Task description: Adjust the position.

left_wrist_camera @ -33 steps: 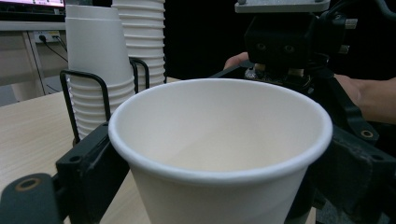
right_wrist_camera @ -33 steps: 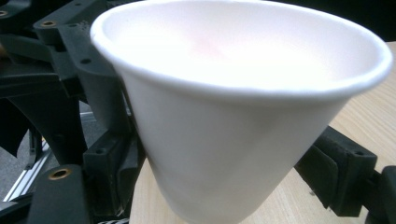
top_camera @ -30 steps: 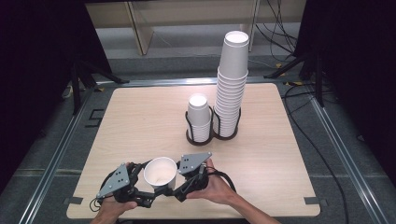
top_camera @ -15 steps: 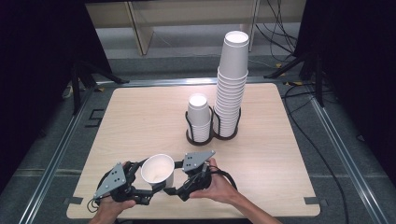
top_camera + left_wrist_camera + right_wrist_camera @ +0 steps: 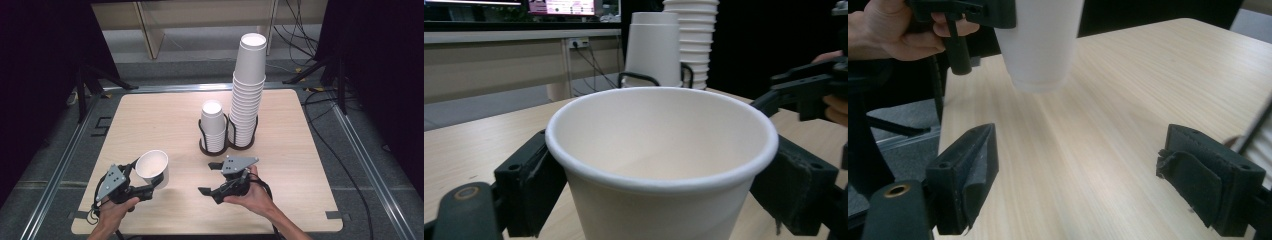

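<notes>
Bare table [image 5: 150, 120] lies open left of the cup holder [image 5: 227, 142], whose two stacks block mid-table.

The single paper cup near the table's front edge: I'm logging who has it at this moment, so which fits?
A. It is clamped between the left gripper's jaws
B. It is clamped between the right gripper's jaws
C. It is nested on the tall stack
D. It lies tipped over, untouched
A: the left gripper has its jaws pressed on both sides of the upright paper cup, while the right gripper stands open over bare table.

I'm holding a plain white paper cup [image 5: 152, 168] in my black tongs [image 5: 150, 190]. White cups [image 5: 248, 95] are stacking in a black wire rack [image 5: 202, 135] on the pale wood-grain tabletop [image 5: 150, 120].
</notes>
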A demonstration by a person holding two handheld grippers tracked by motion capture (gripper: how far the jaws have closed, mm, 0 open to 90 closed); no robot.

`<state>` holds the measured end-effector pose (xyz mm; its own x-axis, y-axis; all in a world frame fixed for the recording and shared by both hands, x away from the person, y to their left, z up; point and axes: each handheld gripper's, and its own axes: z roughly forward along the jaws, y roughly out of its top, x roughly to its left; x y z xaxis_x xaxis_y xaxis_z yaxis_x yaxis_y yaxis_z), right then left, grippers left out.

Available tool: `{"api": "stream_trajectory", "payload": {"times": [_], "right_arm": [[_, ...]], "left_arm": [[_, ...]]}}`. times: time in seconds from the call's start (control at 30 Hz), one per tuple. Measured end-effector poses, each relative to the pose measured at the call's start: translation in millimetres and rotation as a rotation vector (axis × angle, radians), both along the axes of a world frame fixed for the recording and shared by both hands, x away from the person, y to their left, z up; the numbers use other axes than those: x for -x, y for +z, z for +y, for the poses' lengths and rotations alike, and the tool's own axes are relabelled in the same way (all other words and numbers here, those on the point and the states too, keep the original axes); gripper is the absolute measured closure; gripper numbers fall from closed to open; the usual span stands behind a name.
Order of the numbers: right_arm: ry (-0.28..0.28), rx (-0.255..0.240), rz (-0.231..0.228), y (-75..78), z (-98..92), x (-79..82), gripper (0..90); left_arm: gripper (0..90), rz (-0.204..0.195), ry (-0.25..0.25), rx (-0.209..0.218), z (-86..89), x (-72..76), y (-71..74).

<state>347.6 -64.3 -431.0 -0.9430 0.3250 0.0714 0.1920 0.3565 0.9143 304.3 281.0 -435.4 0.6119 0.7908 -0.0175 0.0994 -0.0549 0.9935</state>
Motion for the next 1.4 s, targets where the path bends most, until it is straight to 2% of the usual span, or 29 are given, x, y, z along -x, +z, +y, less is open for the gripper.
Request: {"api": "stream_trajectory", "payload": {"times": [0.03, 0.1, 0.13, 0.2, 0.23, 0.27, 0.33, 0.37, 0.43, 0.53, 0.57, 0.6, 0.7, 0.77, 0.8, 0.9, 0.93, 0.97, 1.0, 1.07, 1.13, 1.17, 1.2, 1.23, 1.27, 1.3, 1.33, 1.37, 1.4], "right_arm": [[-0.01, -0.001, 0.017, -0.5, -4.6, -0.2, 16.2], [-0.029, 0.008, -0.005, -0.6, -11.2, -1.1, 16.5], [-0.036, 0.009, 0.015, -1.0, -14.9, -0.5, 17.0], [-0.054, 0.014, 0.005, -2.2, -22.1, -1.1, 17.4], [-0.069, 0.015, 0.017, -3.2, -24.9, -0.1, 17.4], [-0.071, 0.019, 0.022, -3.8, -28.2, 0.0, 17.5], [-0.08, 0.02, 0.009, -5.1, -33.2, 0.1, 17.6], [-0.09, 0.028, 0.024, -6.0, -35.8, 1.5, 17.5], [-0.103, 0.023, 0.024, -7.1, -40.3, 2.8, 17.5], [-0.11, 0.027, 0.009, -8.9, -46.3, 3.3, 17.6], [-0.115, 0.03, 0.027, -9.5, -48.3, 4.3, 17.6], [-0.111, 0.027, 0.036, -10.2, -49.4, 4.6, 17.7], [-0.121, 0.037, 0.034, -12.1, -54.3, 5.8, 17.9], [-0.124, 0.037, 0.043, -13.1, -56.1, 6.4, 18.3], [-0.124, 0.038, 0.04, -13.6, -56.8, 6.4, 18.3], [-0.129, 0.037, 0.044, -14.4, -57.5, 7.1, 18.7], [-0.123, 0.04, 0.03, -14.1, -57.8, 6.4, 18.7], [-0.124, 0.036, 0.044, -14.1, -57.5, 6.9, 19.0], [-0.123, 0.036, 0.043, -14.1, -57.5, 6.9, 19.1], [-0.123, 0.038, 0.028, -14.4, -57.6, 6.2, 19.1], [-0.128, 0.035, 0.043, -14.5, -57.5, 7.3, 19.1], [-0.129, 0.037, 0.039, -14.3, -57.8, 7.3, 19.1], [-0.13, 0.036, 0.043, -14.0, -58.0, 7.9, 19.1], [-0.125, 0.035, 0.036, -13.8, -58.6, 7.7, 19.1], [-0.124, 0.033, 0.045, -13.9, -58.8, 8.1, 19.1], [-0.125, 0.031, 0.048, -14.2, -59.2, 8.3, 19.1], [-0.126, 0.032, 0.048, -14.4, -59.8, 8.4, 19.1], [-0.128, 0.033, 0.05, -14.6, -60.4, 8.7, 19.1], [-0.129, 0.035, 0.043, -15.0, -61.2, 8.6, 19.1]], "left_arm": [[14.4, 0.004, 0.007, -0.003, 0.8, -1.3, -0.2], [14.5, -0.002, 0.026, -0.008, 2.4, -9.7, -2.1], [14.4, 0.005, 0.034, -0.011, 2.8, -13.1, -3.0], [14.5, 0.008, 0.05, -0.018, 3.1, -20.3, -5.2], [14.5, 0.01, 0.056, -0.022, 3.5, -23.9, -6.1], [14.4, -0.002, 0.056, -0.011, 3.4, -28.3, -7.6], [14.4, 0.008, 0.072, -0.021, 5.0, -33.5, -9.0], [14.4, 0.016, 0.08, -0.029, 6.1, -35.9, -9.7], [14.4, 0.022, 0.096, -0.017, 7.2, -42.2, -13.0], [14.4, 0.035, 0.12, -0.021, 10.8, -50.7, -16.6], [14.4, 0.028, 0.122, -0.006, 10.9, -53.6, -18.0], [14.4, 0.038, 0.136, -0.008, 12.0, -55.9, -19.1], [14.4, 0.048, 0.151, -0.02, 12.4, -61.8, -22.2], [14.4, 0.052, 0.155, -0.025, 11.0, -65.4, -24.4], [14.4, 0.042, 0.148, -0.02, 9.9, -68.2, -26.0], [14.4, 0.055, 0.149, -0.037, 7.9, -70.2, -27.3], [14.4, 0.053, 0.148, -0.036, 7.1, -71.0, -27.7], [14.4, 0.04, 0.137, -0.029, 6.5, -73.1, -28.6], [14.4, 0.053, 0.145, -0.039, 6.4, -72.3, -28.0], [14.4, 0.044, 0.138, -0.031, 5.0, -74.6, -29.0], [14.3, 0.055, 0.143, -0.037, 4.3, -75.6, -29.3], [14.3, 0.046, 0.138, -0.028, 3.9, -77.5, -30.4], [14.3, 0.059, 0.146, -0.035, 4.0, -77.5, -30.5], [14.3, 0.045, 0.141, -0.027, 3.6, -80.2, -31.8], [14.3, 0.061, 0.152, -0.036, 3.8, -80.0, -31.7], [14.3, 0.052, 0.149, -0.03, 3.8, -82.4, -32.9], [14.3, 0.064, 0.157, -0.034, 4.4, -82.8, -32.9], [14.3, 0.052, 0.154, -0.018, 4.4, -85.6, -34.5], [14.3, 0.066, 0.164, -0.027, 5.2, -85.6, -34.4]]}}
